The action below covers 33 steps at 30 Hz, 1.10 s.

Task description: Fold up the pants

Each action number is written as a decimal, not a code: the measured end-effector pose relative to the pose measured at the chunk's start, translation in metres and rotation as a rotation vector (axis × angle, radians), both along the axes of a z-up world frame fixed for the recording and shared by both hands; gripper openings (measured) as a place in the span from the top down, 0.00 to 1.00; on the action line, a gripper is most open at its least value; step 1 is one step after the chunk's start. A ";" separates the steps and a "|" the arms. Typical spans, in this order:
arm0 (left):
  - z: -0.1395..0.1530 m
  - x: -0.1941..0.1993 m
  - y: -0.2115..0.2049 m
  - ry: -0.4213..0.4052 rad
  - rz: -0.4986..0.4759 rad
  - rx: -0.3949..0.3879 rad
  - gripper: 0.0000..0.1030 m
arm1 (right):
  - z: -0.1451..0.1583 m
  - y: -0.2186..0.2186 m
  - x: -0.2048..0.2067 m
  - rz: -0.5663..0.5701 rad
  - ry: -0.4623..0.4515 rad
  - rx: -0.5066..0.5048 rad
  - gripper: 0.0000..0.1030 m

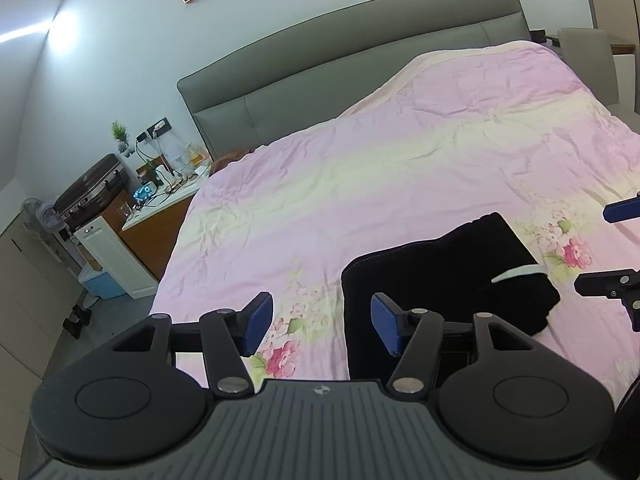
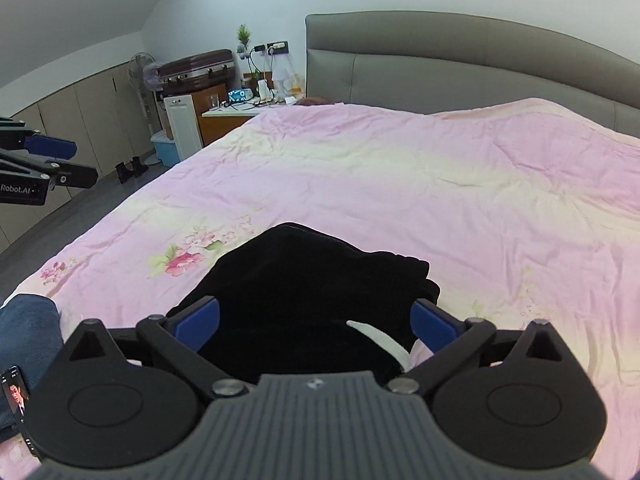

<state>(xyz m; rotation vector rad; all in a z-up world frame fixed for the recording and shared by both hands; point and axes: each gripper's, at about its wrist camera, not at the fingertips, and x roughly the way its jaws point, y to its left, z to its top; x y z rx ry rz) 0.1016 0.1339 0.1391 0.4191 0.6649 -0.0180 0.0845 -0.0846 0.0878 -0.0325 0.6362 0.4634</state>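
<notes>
- A pair of black pants (image 2: 304, 304) lies on a bed with a pink floral cover (image 2: 420, 184), near the bed's front edge, already gathered into a compact, roughly rectangular bundle.
- A white band, perhaps a waistband lining or label (image 2: 384, 342), shows at the near right side of the bundle.
- The right tool (image 2: 316, 320) hovers over the pants with its blue pads spread wide, one on either side of the fabric, gripping nothing.
- The left tool (image 1: 322, 322) is also spread and empty, with one pad over the floral cover and the other over the left edge of the pants.
- The dark cloth hides its own layers, so it is hard to tell how many folds are made; the task looks close to done.
- To finish well, each tool should take a near corner through all layers, lift evenly, and lay the fold square, tucking in the white band.
- Smooth the top afterwards so the bundle lies flat.
</notes>
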 end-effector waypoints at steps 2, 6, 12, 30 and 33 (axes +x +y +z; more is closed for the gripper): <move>-0.002 -0.019 -0.003 -0.017 0.001 -0.024 0.33 | 0.004 -0.005 -0.030 0.000 -0.048 0.017 0.05; -0.015 -0.055 -0.010 -0.085 0.024 -0.120 0.32 | -0.001 -0.007 -0.074 -0.035 -0.108 0.001 0.05; -0.050 -0.091 -0.021 -0.153 0.100 -0.258 0.32 | -0.019 -0.008 -0.120 -0.092 -0.182 -0.036 0.05; -0.128 -0.103 -0.052 -0.071 0.172 -0.300 0.30 | -0.081 0.005 -0.119 -0.129 -0.139 -0.149 0.05; -0.132 -0.103 -0.051 -0.055 0.194 -0.307 0.28 | -0.085 0.005 -0.116 -0.127 -0.125 -0.155 0.05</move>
